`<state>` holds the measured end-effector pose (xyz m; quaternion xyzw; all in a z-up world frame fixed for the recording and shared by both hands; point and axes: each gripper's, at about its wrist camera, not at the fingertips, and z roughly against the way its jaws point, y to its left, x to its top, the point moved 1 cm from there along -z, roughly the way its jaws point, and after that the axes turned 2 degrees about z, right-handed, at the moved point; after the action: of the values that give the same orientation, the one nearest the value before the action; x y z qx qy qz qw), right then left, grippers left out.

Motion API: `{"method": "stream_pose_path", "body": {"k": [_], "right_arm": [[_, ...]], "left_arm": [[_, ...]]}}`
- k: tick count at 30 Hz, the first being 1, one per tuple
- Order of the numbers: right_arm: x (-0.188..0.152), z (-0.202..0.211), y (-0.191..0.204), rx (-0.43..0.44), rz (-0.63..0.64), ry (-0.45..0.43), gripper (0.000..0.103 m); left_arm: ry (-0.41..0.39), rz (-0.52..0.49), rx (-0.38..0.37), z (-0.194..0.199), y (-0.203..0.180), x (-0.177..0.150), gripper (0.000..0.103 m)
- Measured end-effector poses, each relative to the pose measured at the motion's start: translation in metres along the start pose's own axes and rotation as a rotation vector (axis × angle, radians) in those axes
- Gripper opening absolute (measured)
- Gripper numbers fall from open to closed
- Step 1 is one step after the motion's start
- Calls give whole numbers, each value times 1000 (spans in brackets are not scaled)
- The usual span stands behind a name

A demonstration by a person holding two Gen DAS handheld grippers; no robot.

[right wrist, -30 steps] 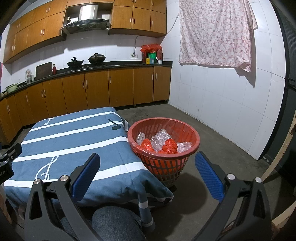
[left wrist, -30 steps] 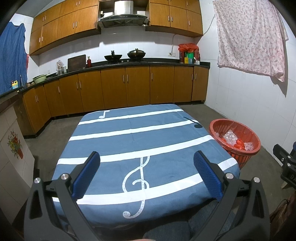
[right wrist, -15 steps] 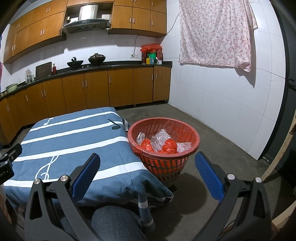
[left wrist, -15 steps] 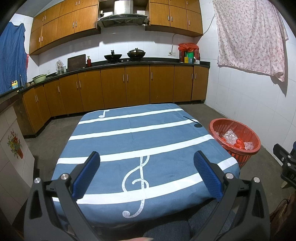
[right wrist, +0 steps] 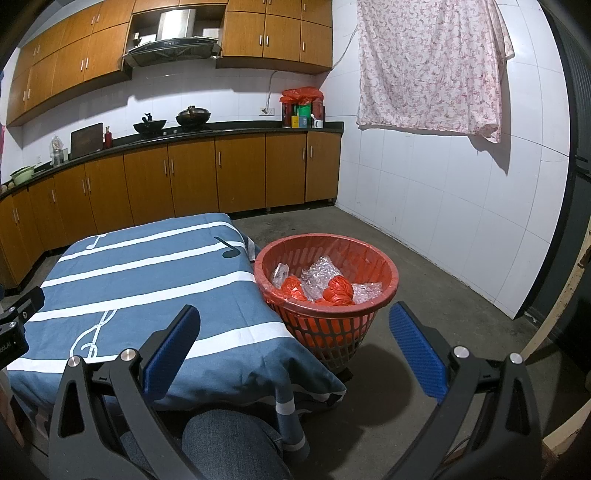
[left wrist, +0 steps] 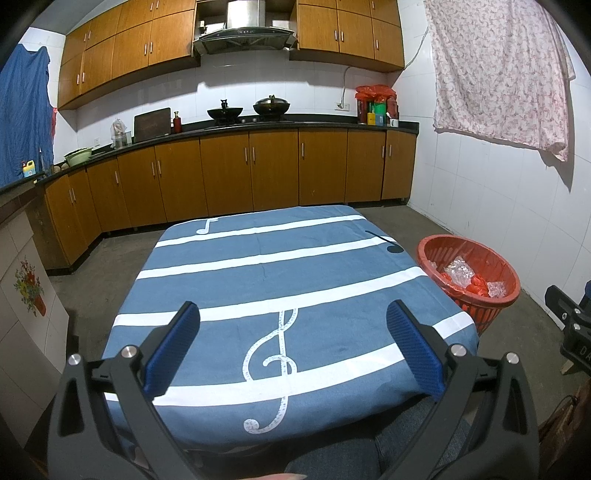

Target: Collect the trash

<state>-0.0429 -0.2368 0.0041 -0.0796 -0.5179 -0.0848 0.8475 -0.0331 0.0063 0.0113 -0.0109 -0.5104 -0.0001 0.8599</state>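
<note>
Left tool point(left wrist: 293, 345): blue-padded fingers point(left wrist: 171, 349) spread wide apart, nothing between them, held above the near edge of the tabletop point(left wrist: 258, 266). The tabletop carries a blue cloth with white stripes and a white treble clef point(left wrist: 275, 354) lying between the two fingers in this view; a black note point(left wrist: 393, 247) is printed at its far right corner. A knee in blue denim point(left wrist: 332, 461) shows below the near edge.

Right tool point(right wrist: 295, 347): fingers point(right wrist: 415, 354) likewise wide apart and empty, aimed past the right corner of the tabletop point(right wrist: 147, 280) toward the floor point(right wrist: 424, 295).

Red basket point(right wrist: 328, 295): stands on the concrete floor just beside the right edge of the tabletop, lined with a red bag. Inside lie the collected trash pieces: crumpled clear plastic wrap point(right wrist: 319, 275) and knotted red plastic bags point(right wrist: 338, 291). In the left wrist view the same red basket point(left wrist: 469, 280) appears to the right of the cloth, with the tip of the right tool point(left wrist: 565, 317) at the frame's edge.

Background: wooden base cabinets point(left wrist: 251, 170) under a dark counter bearing two woks point(left wrist: 271, 107), a range hood point(left wrist: 243, 35) above, and a floral cloth point(right wrist: 428, 70) hanging on the white tiled wall.
</note>
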Motion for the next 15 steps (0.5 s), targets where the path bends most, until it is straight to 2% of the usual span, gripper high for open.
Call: {"method": "stream_pose_path", "body": {"k": [15], "right_arm": [[0,0,-1,0,0,0,101]], "left_arm": [[2,-1,-1,0,-1,-1,99]]}}
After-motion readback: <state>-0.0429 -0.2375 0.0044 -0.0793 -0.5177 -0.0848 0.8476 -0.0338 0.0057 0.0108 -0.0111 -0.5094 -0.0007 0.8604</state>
